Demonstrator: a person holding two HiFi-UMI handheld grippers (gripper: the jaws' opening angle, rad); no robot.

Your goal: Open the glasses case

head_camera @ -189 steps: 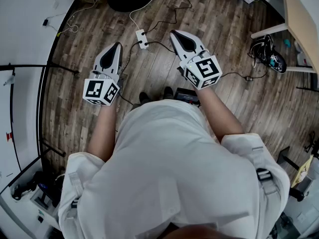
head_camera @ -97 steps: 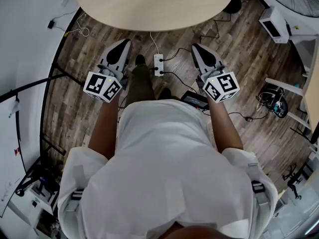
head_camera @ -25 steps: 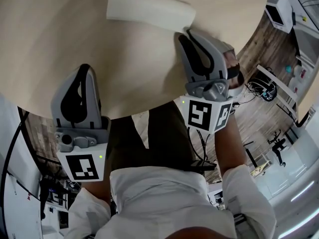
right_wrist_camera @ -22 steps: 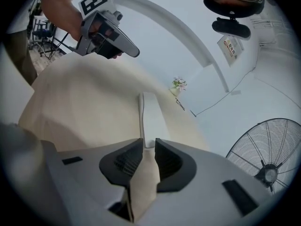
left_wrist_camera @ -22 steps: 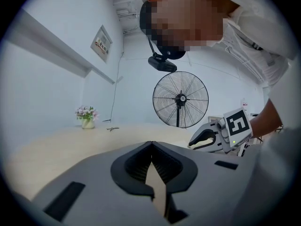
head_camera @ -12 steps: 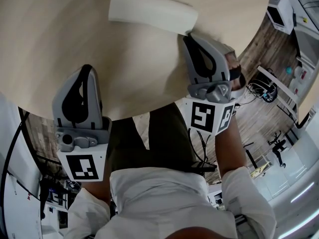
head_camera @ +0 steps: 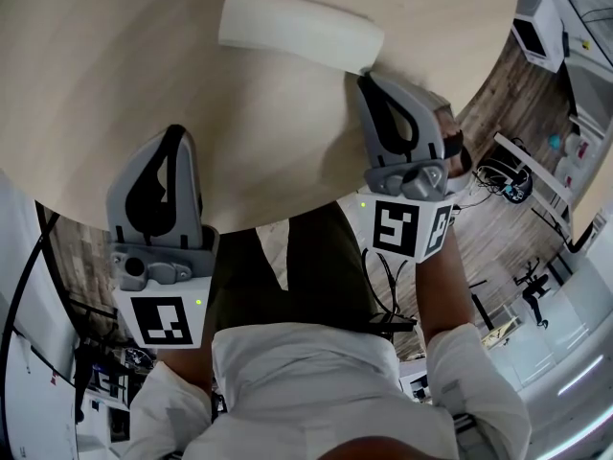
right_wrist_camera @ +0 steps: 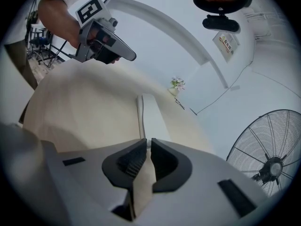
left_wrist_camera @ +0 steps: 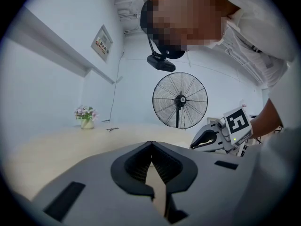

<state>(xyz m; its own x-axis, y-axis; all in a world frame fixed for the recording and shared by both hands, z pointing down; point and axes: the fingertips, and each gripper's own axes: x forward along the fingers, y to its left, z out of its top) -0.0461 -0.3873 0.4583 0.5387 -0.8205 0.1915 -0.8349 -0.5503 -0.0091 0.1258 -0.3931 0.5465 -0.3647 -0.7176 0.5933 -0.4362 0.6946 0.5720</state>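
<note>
The white glasses case point(head_camera: 302, 32) lies closed on the round beige table point(head_camera: 105, 56), long side across the head view. My right gripper point(head_camera: 367, 78) hovers just short of the case's right end, jaws shut with nothing between them. In the right gripper view the case point(right_wrist_camera: 149, 112) stretches away just beyond the jaw tips point(right_wrist_camera: 146, 140). My left gripper point(head_camera: 175, 130) is over the table's near edge, well left of and short of the case, also shut and empty. The left gripper view point(left_wrist_camera: 151, 143) shows bare tabletop ahead, no case.
A standing fan point(left_wrist_camera: 180, 100) and a small flower vase point(left_wrist_camera: 85, 118) are beyond the table. To the right of the table, wood floor point(head_camera: 498, 103) holds cables and gear. The person's legs are under the table's near edge.
Both grippers came from over the floor to over the table. In the last second the right gripper edged slightly toward the case's right end; the left one barely moved.
</note>
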